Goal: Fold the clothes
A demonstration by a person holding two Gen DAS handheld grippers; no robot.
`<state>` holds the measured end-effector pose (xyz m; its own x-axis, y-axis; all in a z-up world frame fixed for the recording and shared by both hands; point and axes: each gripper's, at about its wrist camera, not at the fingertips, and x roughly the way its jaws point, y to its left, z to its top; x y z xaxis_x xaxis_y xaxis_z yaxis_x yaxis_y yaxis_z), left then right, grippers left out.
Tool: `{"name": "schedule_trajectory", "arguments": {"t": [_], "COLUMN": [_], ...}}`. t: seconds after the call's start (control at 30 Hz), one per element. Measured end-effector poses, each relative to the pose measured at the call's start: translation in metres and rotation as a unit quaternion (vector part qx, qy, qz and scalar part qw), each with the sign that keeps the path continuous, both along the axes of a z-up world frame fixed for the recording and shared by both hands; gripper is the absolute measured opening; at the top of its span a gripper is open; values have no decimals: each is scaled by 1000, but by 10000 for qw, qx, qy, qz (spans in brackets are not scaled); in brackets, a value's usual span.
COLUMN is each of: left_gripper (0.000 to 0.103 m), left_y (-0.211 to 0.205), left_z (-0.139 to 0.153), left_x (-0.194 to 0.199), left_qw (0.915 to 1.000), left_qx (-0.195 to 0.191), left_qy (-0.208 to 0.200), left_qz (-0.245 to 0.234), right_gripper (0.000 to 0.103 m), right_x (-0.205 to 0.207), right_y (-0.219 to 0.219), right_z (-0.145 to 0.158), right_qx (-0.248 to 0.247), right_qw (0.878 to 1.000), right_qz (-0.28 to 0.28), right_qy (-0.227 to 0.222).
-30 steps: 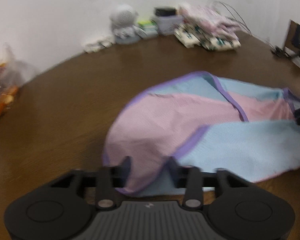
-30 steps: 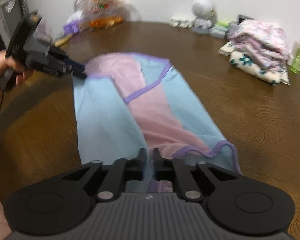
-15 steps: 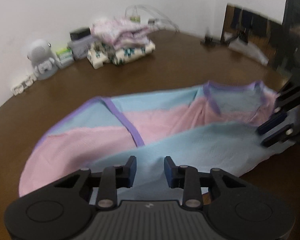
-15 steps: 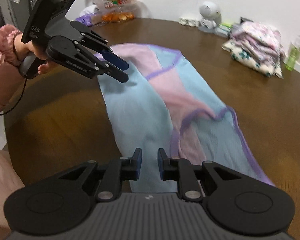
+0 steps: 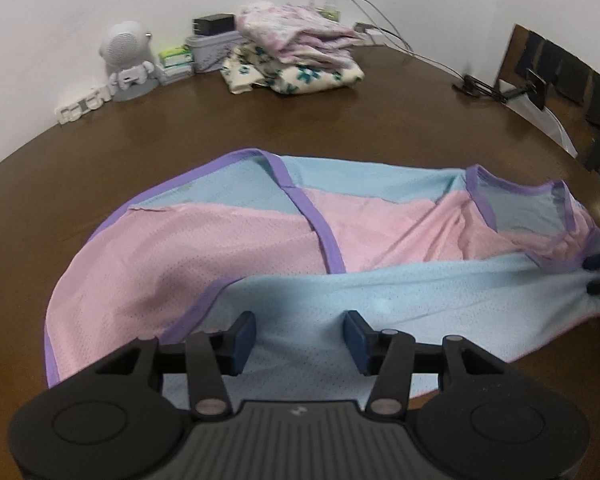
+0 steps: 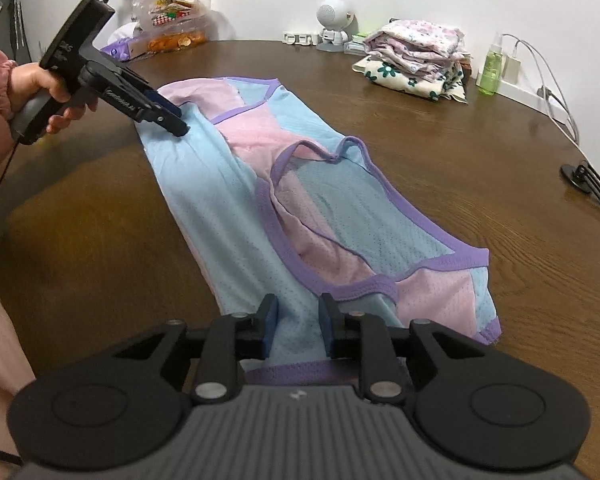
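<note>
- The mesh jersey point(image 6: 236, 200), pink and pale blue with purple binding, lies lengthwise on the brown counter point(image 6: 440, 152), one long side already turned over toward the middle.
- The left gripper point(image 5: 300, 336) sits low over the blue flap at one end, jaws apart with nothing between them.
- The right gripper point(image 6: 298, 326) sits over the other end by the armholes, jaws also apart, cloth beneath them but not pinched.
- The fabric looks thin, light and limp: it wrinkles near the neck opening point(image 6: 324, 184) and would likely sag and drag rather than hold a shape.
- The mesh is probably slick on the polished wood, so a one-sided tug may slide the whole garment.
- Best holds, in my judgement, are the purple bound edges point(image 5: 320, 232) or the hem corners, where layers are thicker and less likely to slip; both ends should be taken together.
- A stack of folded clothes point(image 5: 296, 60) sits well apart at the far edge.
</note>
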<state>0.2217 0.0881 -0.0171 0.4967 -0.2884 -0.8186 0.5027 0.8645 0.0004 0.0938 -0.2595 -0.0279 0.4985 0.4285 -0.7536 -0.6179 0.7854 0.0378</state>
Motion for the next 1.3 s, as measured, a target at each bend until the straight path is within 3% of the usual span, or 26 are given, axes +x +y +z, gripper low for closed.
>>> {"name": "schedule_trajectory", "arguments": {"t": [0.17, 0.27, 0.33, 0.43, 0.53, 0.7, 0.77, 0.83, 0.9, 0.93, 1.03, 1.1, 1.3], "left_gripper": [48, 47, 42, 24, 24, 25, 36, 60, 76, 87, 89, 90, 90], "left_y": [-19, -14, -5, 6, 16, 24, 21, 18, 12, 7, -14, -30, -70], "left_z": [4, 17, 24, 20, 7, 1, 8, 18, 32, 40, 53, 59, 57], "left_x": [-27, -37, -39, -36, -32, -30, -29, -27, -23, -19, 1, 15, 53], "left_qw": [9999, 9995, 9992, 9991, 9986, 9978, 9973, 9973, 9971, 9969, 9970, 9975, 9943], "left_qx": [39, 12, -29, 130, 168, 181, 269, 273, 191, 160, 227, 368, 997], "left_qy": [-67, -301, -360, -253, -109, 54, 32, -56, -240, -317, -297, -276, -345], "left_qz": [-135, 13, 157, 317, 495, 636, 676, 679, 693, 708, 678, 545, 131], "right_gripper": [25, 32, 34, 34, 34, 40, 43, 47, 62, 64, 68, 80, 96], "right_x": [1, -14, -23, -25, -23, -28, -27, -25, -19, -15, 0, 10, 38], "right_y": [-32, -45, -47, -45, -45, -53, -57, -67, -77, -83, -91, -90, -86], "right_z": [10, 30, 33, 20, 3, -3, 2, 14, 24, 28, 34, 39, 48], "right_qx": [327, 578, 430, 233, 49, 184, 313, 628, 992, 1204, 1416, 1173, 653], "right_qw": [9986, 9977, 9983, 9991, 9992, 9987, 9983, 9962, 9921, 9891, 9839, 9866, 9919], "right_qz": [-268, -350, -349, -341, -385, -466, -485, -593, -739, -805, -982, -1053, -1058], "right_qy": [311, 2, -202, -114, -43, -80, 48, 82, 183, 283, 482, 422, 257]}}
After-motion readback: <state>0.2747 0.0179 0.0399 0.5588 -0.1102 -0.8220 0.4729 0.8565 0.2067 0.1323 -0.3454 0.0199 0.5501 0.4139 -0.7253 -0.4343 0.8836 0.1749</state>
